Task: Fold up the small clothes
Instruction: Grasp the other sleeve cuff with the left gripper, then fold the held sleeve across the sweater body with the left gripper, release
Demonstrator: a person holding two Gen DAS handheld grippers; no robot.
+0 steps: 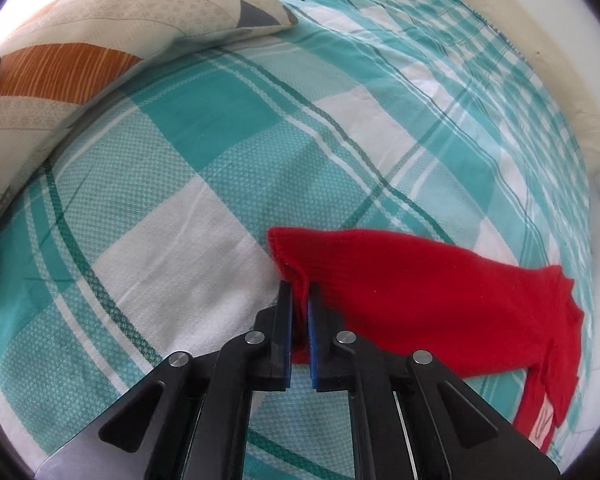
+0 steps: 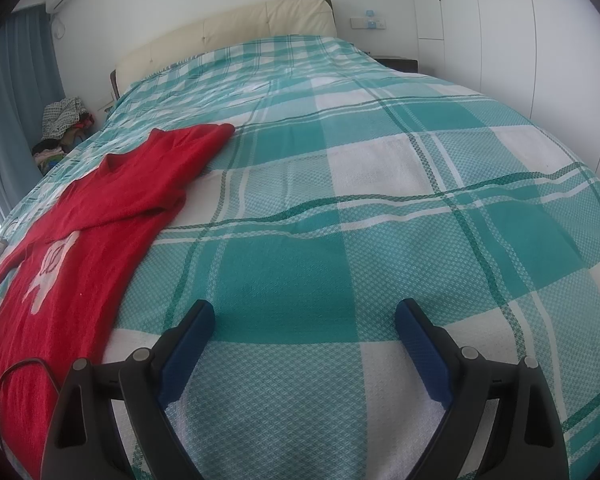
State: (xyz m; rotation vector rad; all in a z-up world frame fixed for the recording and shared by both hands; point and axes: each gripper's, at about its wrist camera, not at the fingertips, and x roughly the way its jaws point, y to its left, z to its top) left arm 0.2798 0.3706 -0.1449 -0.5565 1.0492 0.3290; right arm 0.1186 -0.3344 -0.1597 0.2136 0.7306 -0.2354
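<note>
One red sweater [image 1: 420, 292] is being pinched by the left hand-held gripper [image 1: 300, 300]; one pillow [image 1: 100, 52] is being shown only there, while the right hand-held gripper [image 2: 305, 316] is being held open, empty.

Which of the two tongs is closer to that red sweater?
Left. The left tongs are shut on the cuff of the red sweater; the right tongs hang open over bare bedspread, beside the sweater.

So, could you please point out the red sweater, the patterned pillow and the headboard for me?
red sweater [image 1: 420, 300]: left wrist view, on the knit sleeve beside the cuff.
patterned pillow [image 1: 100, 32]: left wrist view, on its cream upper face.
headboard [image 2: 228, 28]: right wrist view, on the cream padded front.
</note>
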